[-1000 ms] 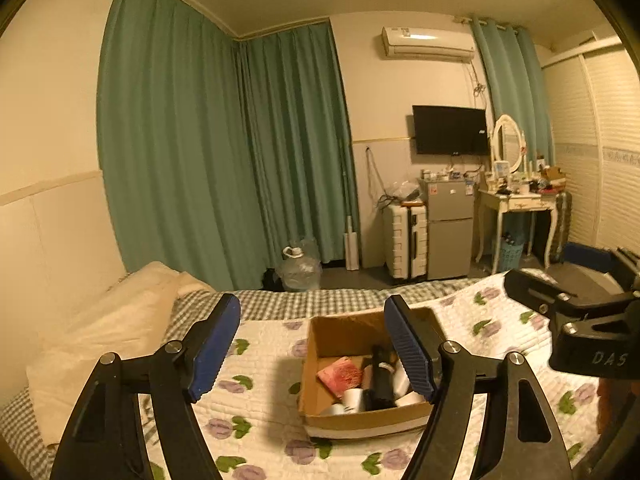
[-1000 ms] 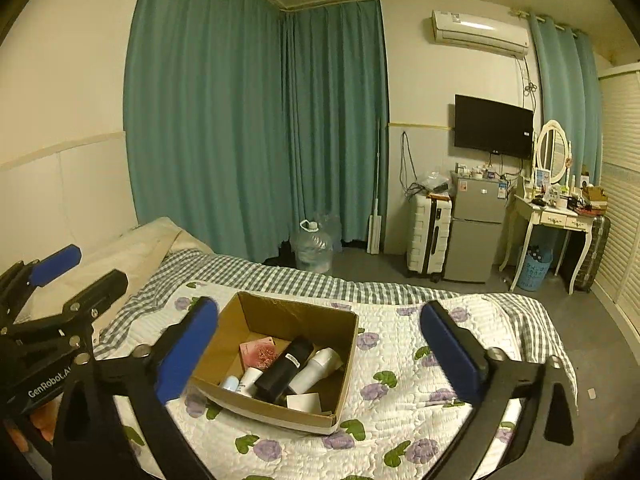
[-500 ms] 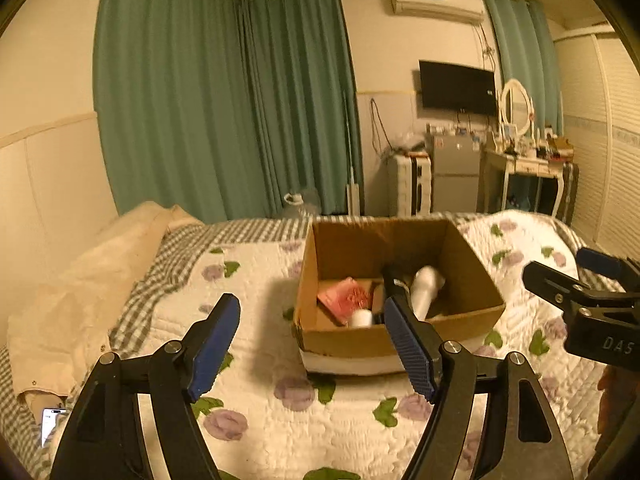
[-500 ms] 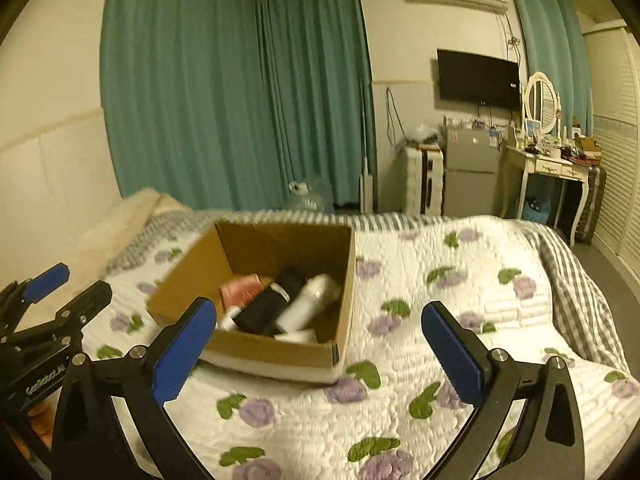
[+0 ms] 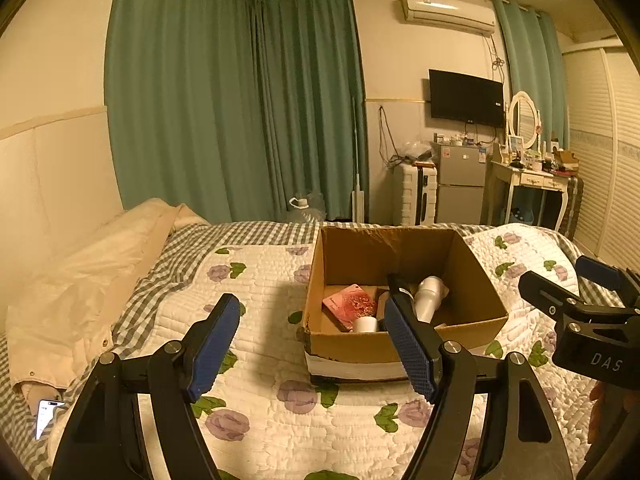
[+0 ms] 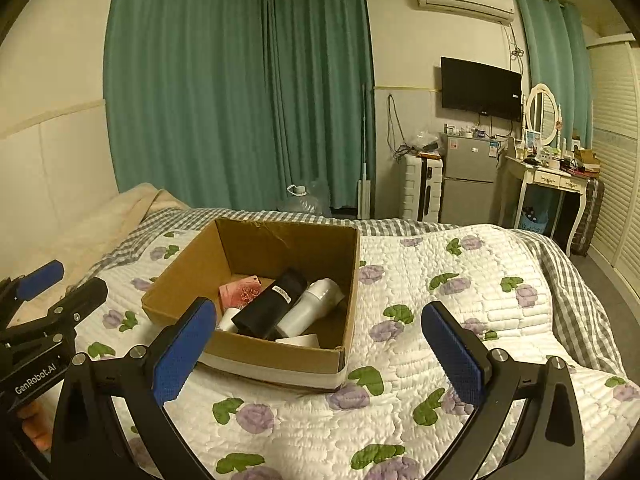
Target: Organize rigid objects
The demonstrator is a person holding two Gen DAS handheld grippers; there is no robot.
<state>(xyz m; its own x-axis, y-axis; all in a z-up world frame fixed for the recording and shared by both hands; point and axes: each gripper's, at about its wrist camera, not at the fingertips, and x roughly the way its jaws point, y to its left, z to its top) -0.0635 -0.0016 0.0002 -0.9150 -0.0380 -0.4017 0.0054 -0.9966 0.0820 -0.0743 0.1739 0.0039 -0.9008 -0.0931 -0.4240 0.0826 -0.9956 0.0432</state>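
Observation:
An open cardboard box sits on the flowered quilt of a bed. Inside lie a pink packet, a black bottle, a white bottle and a small white cup. My left gripper is open and empty, held above the quilt just in front of the box. My right gripper is open and empty, in front of the box's near right corner. Each gripper shows at the edge of the other's view.
The quilt covers the bed, with a cream pillow at the left and a phone by it. Beyond the bed are green curtains, a water jug, a suitcase, a small fridge and a dressing table.
Both grippers have come closer to the box and tilted down, so the box looms larger and its contents show. Both stay open.

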